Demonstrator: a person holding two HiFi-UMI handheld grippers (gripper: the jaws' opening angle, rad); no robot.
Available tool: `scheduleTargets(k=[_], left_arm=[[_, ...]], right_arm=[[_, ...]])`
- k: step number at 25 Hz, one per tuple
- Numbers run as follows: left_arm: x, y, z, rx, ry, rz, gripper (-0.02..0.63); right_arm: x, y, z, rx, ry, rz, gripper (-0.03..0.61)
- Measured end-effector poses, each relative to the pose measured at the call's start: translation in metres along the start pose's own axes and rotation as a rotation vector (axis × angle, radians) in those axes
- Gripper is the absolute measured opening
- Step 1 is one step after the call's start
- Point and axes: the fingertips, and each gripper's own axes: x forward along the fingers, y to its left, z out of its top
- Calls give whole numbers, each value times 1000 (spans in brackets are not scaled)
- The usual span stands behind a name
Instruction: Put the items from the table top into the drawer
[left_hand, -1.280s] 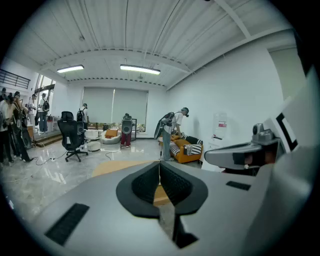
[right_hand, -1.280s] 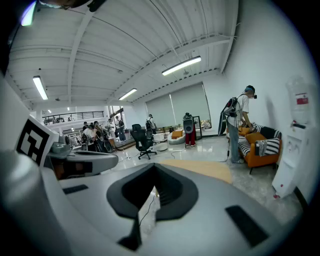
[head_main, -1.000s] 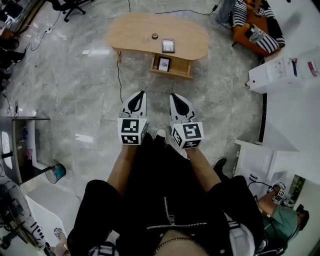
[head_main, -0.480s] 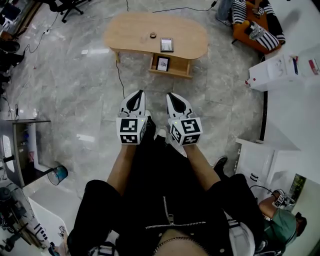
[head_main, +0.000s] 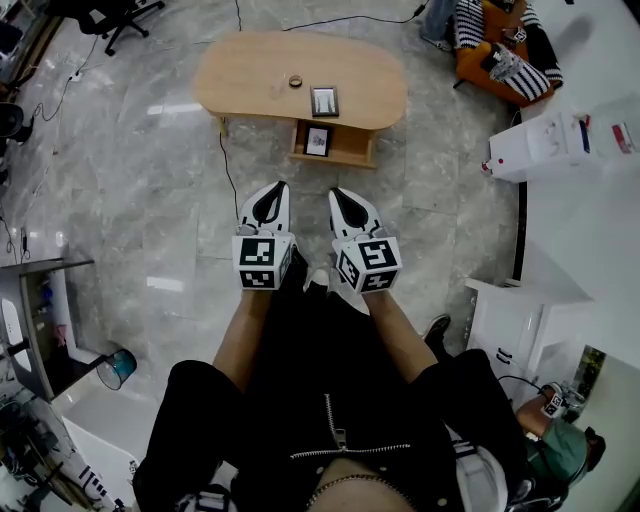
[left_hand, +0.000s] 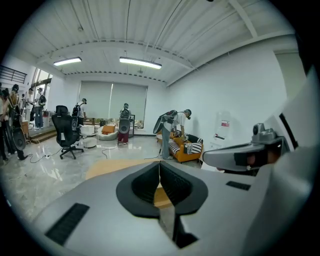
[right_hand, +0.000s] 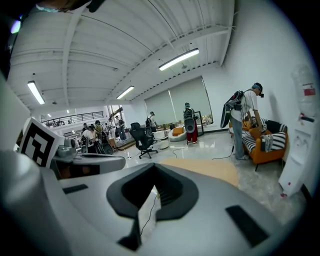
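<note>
Left gripper (head_main: 270, 195): jaws pressed together, nothing between them; the left gripper view shows the black pads (left_hand: 172, 182) meeting on one line. Right gripper (head_main: 345, 200): jaws also pressed together and empty, with the pads (right_hand: 167, 190) closed in the right gripper view. The two grippers are held side by side at the same height, close but apart, both pointing ahead and slightly down over the grey marble floor (head_main: 150, 180). Each marker cube faces up toward the head camera.

The task's things lie well ahead of both grippers; neither gripper touches any of them. The oval light-wood table (head_main: 250, 70) stands across the floor beyond the tips. On its top sit a small dark round ring-like item (head_main: 295, 81) and, just to that item's right, a flat dark rectangular framed item (head_main: 323, 101). The two are near each other but apart, roughly in line with the gap between the grippers. The open wooden drawer (head_main: 350, 152) sticks out from the table's near edge, below the rectangular item. A second small framed item (head_main: 317, 140) lies inside it at the left.

Both gripper views show the tan table top past the closed tips. A black cable (head_main: 232, 170) runs over the floor from the table's left leg toward the left gripper. An orange sofa with striped cushions (head_main: 490, 60) is at far right, and a white boxy appliance (head_main: 560, 150) is nearer on the right. A black office chair (head_main: 110, 15) is at far left.
</note>
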Motion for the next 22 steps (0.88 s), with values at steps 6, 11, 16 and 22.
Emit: scheduleTargets(k=[6, 11, 16, 22], left_arm=[[32, 30, 13, -7, 5, -25, 14], [51, 59, 18, -16, 17, -40, 14], [66, 82, 21, -15, 24, -58, 14], [78, 96, 25, -5, 36, -81, 14]], right_arm=[[42, -7, 16, 10, 7, -23, 8], [74, -5, 25, 12, 18, -38, 8], [98, -1, 32, 18, 23, -53, 9], [112, 1, 35, 36, 32, -72, 8]])
